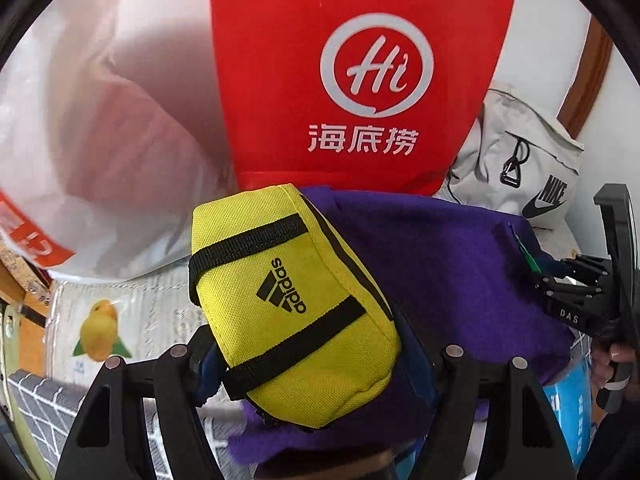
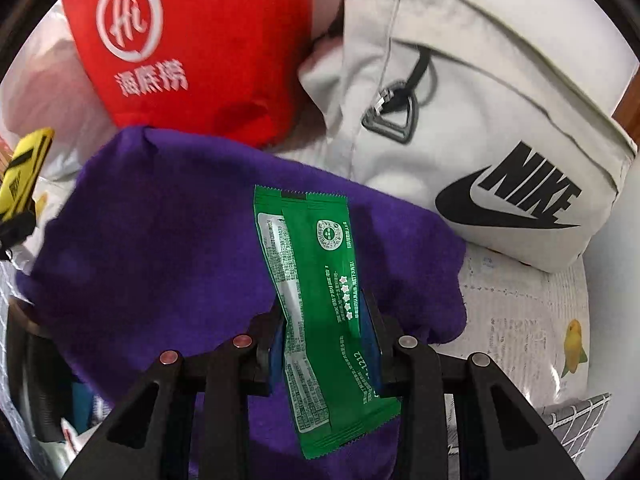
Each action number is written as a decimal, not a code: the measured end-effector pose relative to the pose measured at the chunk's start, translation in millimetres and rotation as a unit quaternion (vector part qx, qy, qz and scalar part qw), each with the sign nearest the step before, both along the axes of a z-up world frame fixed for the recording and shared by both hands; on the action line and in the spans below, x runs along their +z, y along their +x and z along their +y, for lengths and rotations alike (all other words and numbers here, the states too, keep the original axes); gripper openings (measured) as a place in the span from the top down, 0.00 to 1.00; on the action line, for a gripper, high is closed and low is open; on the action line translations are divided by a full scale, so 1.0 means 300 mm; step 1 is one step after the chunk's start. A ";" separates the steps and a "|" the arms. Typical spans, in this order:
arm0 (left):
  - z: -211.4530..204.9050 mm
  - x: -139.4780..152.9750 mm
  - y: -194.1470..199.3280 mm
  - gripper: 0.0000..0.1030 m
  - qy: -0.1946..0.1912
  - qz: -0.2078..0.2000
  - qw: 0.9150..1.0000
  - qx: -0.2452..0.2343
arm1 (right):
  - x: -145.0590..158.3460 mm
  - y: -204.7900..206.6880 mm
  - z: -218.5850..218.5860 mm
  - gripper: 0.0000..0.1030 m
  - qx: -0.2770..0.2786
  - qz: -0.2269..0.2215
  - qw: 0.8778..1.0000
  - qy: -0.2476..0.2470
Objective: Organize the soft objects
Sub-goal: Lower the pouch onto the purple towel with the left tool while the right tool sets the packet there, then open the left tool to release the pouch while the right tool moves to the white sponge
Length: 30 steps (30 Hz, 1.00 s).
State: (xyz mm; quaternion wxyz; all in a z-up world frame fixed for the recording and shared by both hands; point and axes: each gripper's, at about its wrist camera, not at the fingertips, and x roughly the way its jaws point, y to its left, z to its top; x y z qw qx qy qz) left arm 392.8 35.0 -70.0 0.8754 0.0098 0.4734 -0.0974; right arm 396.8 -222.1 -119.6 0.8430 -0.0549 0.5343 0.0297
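Observation:
My left gripper (image 1: 308, 354) is shut on a yellow Adidas pouch (image 1: 292, 304) with black straps, held tilted above a purple cloth (image 1: 448, 264). The pouch also shows at the left edge of the right wrist view (image 2: 26, 170). My right gripper (image 2: 320, 328) is shut on a green snack packet (image 2: 316, 292), held over the same purple cloth (image 2: 160, 248). The right gripper appears at the right edge of the left wrist view (image 1: 560, 280). A red bag with a white "Hi" logo (image 1: 360, 80) stands behind, and a grey-white Nike bag (image 2: 480, 140) lies to its right.
A white plastic bag (image 1: 100, 140) lies at the left. A silver insulated pouch with a lemon print (image 1: 120, 320) lies underneath, also in the right wrist view (image 2: 540, 312). A grey grid-patterned mat (image 1: 48, 404) covers the surface. A blue item (image 1: 572, 408) lies at the lower right.

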 end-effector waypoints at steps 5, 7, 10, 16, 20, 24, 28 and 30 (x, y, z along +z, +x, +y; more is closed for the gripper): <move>-0.038 -0.043 0.059 0.30 0.003 0.017 1.000 -0.018 | -0.033 0.012 0.001 0.67 0.005 0.017 1.000 0.006; -0.056 -0.057 0.080 0.30 0.005 0.022 0.999 -0.025 | -0.040 0.019 0.008 0.67 0.007 0.018 1.000 0.007; -0.077 -0.083 0.108 0.30 0.013 0.032 0.999 -0.030 | -0.047 0.028 0.015 0.67 0.008 0.017 1.000 0.008; -0.117 -0.134 0.159 0.30 0.021 0.055 0.998 -0.032 | -0.057 0.021 0.010 0.66 0.014 0.023 1.000 0.013; -0.138 -0.155 0.179 0.28 0.020 0.067 0.997 -0.035 | -0.057 0.031 -0.007 0.62 0.013 0.023 0.999 0.023; -0.125 -0.170 0.180 0.23 0.019 0.079 0.996 -0.028 | -0.041 0.048 -0.058 0.43 0.016 0.017 0.999 0.033; -0.127 -0.174 0.181 0.22 0.026 0.089 0.995 -0.023 | -0.011 0.039 -0.075 0.37 0.026 0.012 0.998 0.048; -0.118 -0.173 0.173 0.22 0.020 0.095 0.995 -0.024 | 0.006 0.029 -0.073 0.37 0.030 0.008 0.998 0.051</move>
